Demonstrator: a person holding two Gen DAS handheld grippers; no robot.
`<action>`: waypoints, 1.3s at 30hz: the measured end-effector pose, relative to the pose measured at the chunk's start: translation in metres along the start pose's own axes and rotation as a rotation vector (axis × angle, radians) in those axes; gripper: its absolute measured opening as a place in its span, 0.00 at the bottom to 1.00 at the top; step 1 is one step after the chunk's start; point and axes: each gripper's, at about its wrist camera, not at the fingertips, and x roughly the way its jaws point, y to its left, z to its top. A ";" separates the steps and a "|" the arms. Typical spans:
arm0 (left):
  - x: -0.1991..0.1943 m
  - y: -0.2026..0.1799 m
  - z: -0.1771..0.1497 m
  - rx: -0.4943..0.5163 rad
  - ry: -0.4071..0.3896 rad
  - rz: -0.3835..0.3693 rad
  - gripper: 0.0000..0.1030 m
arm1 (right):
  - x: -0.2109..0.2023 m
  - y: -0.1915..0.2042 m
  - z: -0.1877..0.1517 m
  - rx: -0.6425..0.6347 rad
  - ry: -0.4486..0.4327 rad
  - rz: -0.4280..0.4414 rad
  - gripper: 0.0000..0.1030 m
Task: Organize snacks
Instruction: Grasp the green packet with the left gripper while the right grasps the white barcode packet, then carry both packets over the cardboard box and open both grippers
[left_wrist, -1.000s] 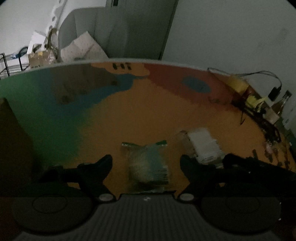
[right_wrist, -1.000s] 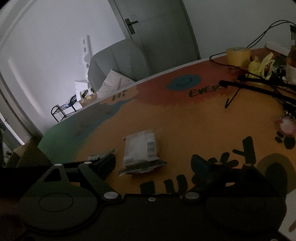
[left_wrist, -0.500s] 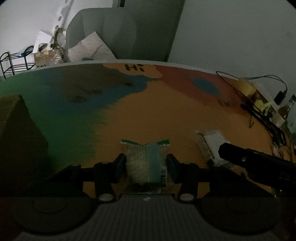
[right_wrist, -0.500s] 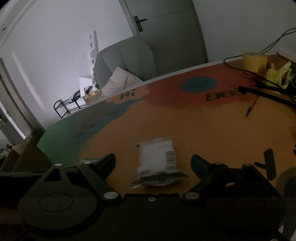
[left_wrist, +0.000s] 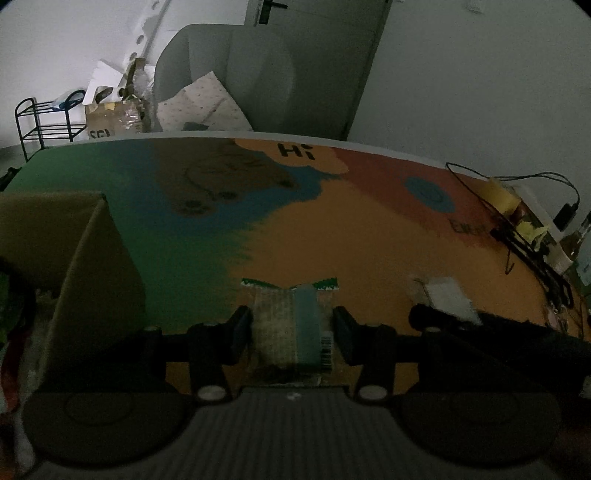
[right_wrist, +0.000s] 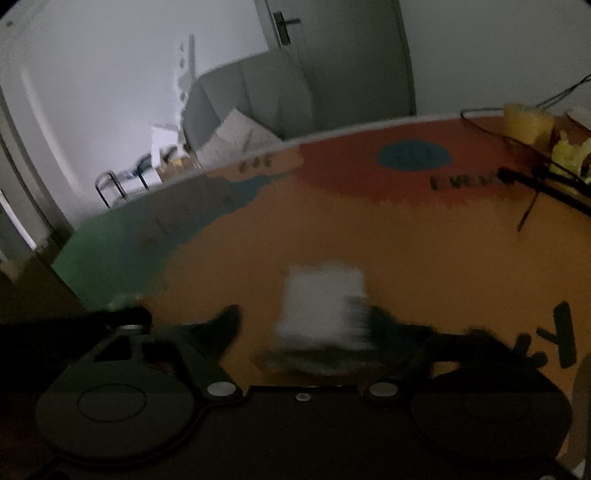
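Observation:
In the left wrist view my left gripper (left_wrist: 291, 328) is shut on a clear snack packet with green toothed edges (left_wrist: 288, 314), and both pads press its sides just over the colourful table mat (left_wrist: 332, 229). A white snack packet (right_wrist: 325, 306) lies on the orange part of the mat between the jaws of my right gripper (right_wrist: 306, 328), which are closing. The left fingertip (right_wrist: 227, 326) stands clear of it, and the right one is blurred at its edge. The same white packet (left_wrist: 448, 299) and the dark right gripper (left_wrist: 480, 328) show at the right of the left wrist view.
An open cardboard box (left_wrist: 74, 240) stands at the table's left end. At the far right are a yellow tape roll (left_wrist: 502, 192), black cables (left_wrist: 532, 254) and a bottle (left_wrist: 576, 236). Behind the table stand a grey chair (left_wrist: 229, 74) and a door.
My left gripper closed on the green-edged packet and has held it since. My right gripper moved forward over the white packet, and its jaws have narrowed around it.

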 end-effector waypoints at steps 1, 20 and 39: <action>-0.001 0.000 0.000 -0.001 -0.001 -0.001 0.46 | -0.002 0.000 -0.001 -0.010 -0.004 0.000 0.49; -0.036 -0.002 -0.014 0.011 -0.030 -0.060 0.46 | -0.047 0.001 -0.022 0.039 -0.008 0.022 0.40; -0.103 0.003 -0.025 0.078 -0.084 -0.106 0.46 | -0.110 0.032 -0.022 0.011 -0.107 0.037 0.38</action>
